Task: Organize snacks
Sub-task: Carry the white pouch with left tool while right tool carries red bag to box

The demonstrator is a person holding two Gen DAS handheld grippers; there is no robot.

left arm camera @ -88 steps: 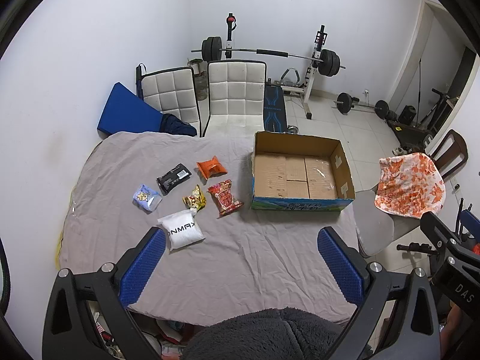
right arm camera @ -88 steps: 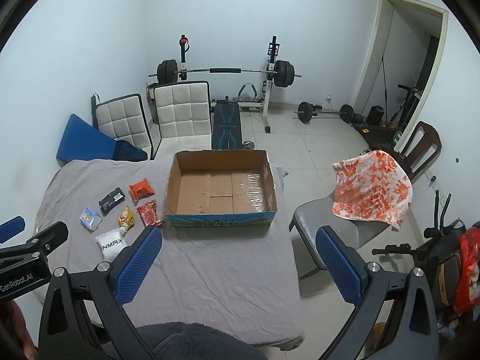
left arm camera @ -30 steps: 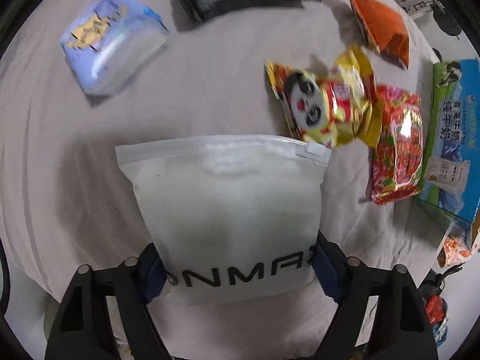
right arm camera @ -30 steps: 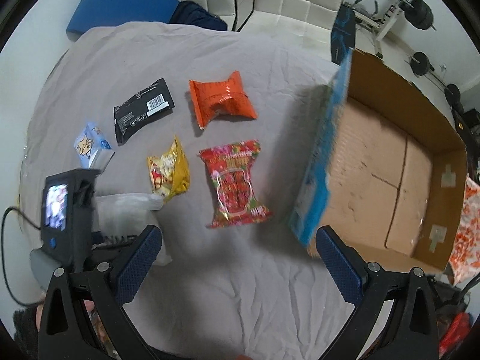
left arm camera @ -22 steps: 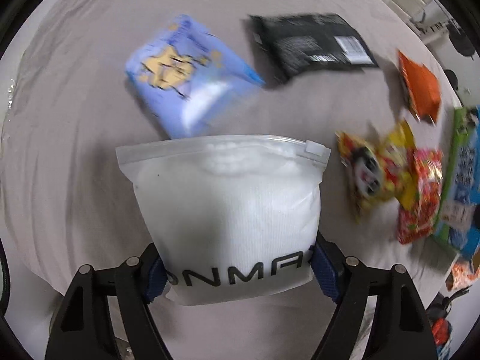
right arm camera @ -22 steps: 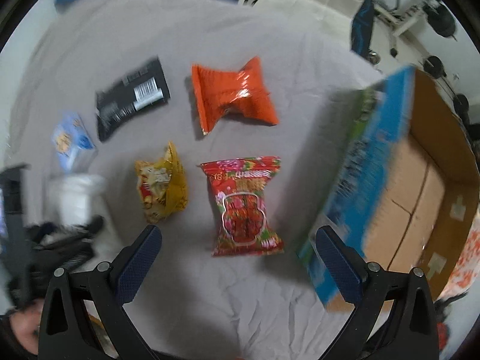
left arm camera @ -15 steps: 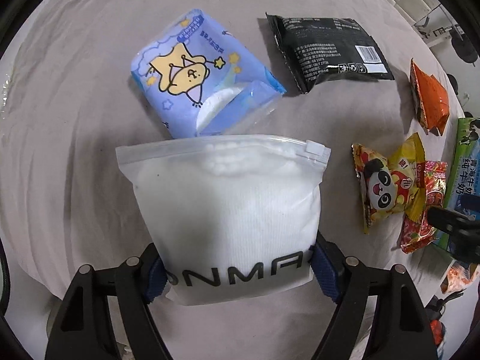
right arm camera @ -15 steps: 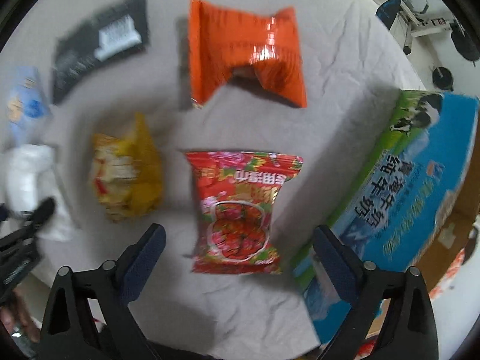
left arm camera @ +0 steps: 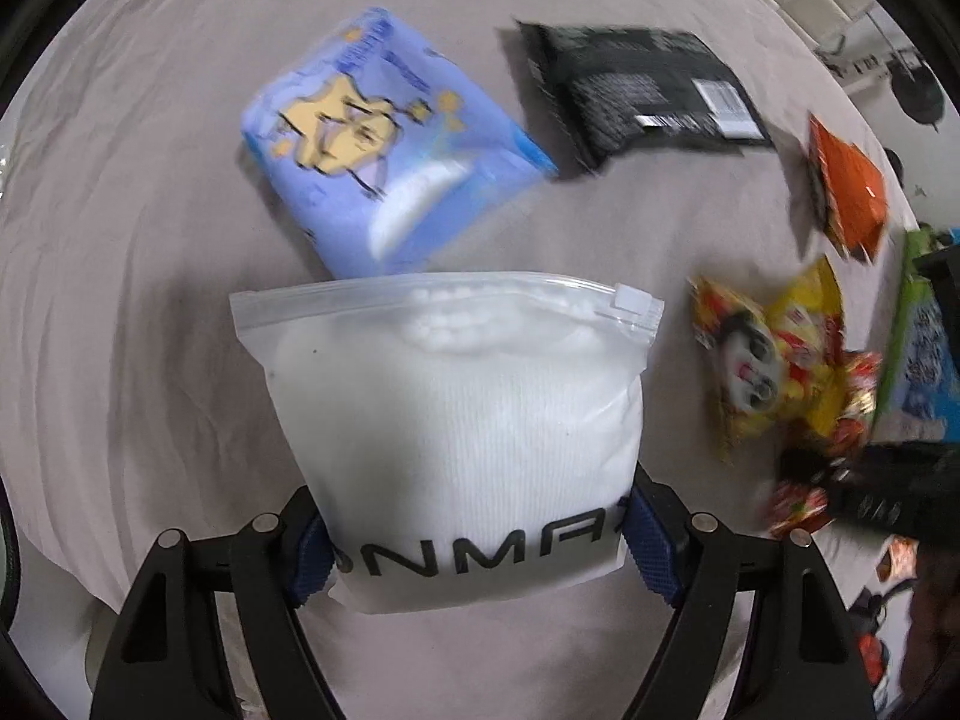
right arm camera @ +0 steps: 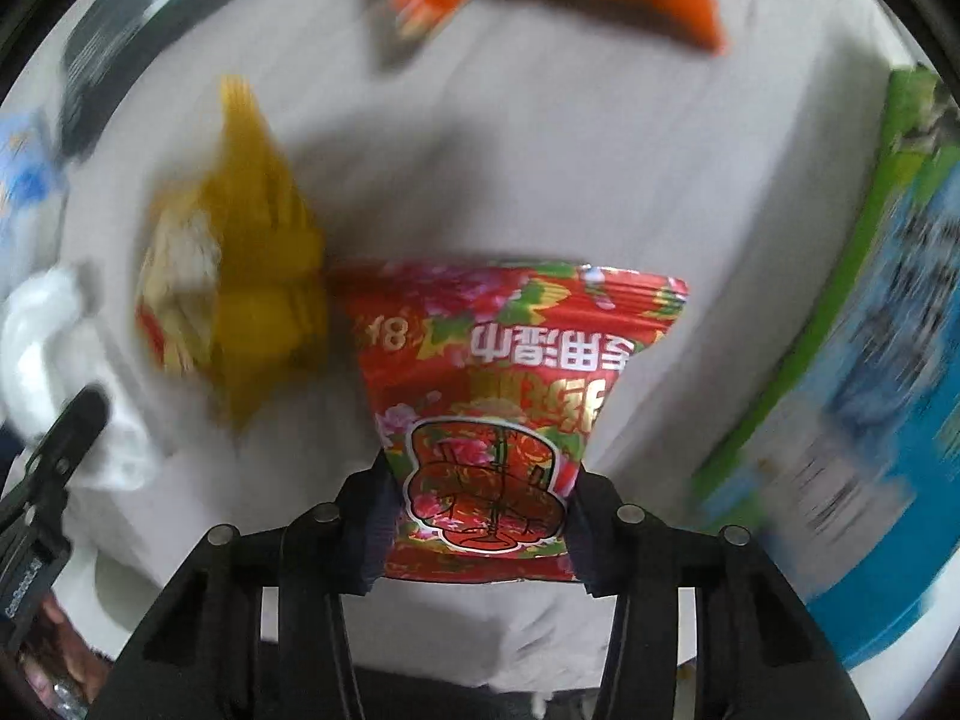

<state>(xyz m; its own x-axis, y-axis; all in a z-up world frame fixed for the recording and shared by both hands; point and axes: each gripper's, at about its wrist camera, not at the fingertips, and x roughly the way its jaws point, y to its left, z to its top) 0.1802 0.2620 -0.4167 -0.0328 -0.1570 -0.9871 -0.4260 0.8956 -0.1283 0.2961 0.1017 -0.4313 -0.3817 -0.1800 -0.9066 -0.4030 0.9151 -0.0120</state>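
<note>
White zip pouch (left arm camera: 462, 420) sits pinched in the left gripper (left arm camera: 474, 546) while the right gripper (right arm camera: 480, 531) jaws clamp a red snack packet (right arm camera: 504, 384).

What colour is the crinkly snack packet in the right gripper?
Red with flowers, clearest in the right wrist view: the red snack packet.

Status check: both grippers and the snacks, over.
Left gripper shut on white zip-top pouch. Right gripper shut on red flowered snack packet. Yellow snack bag touching the red packet's left edge.
</note>
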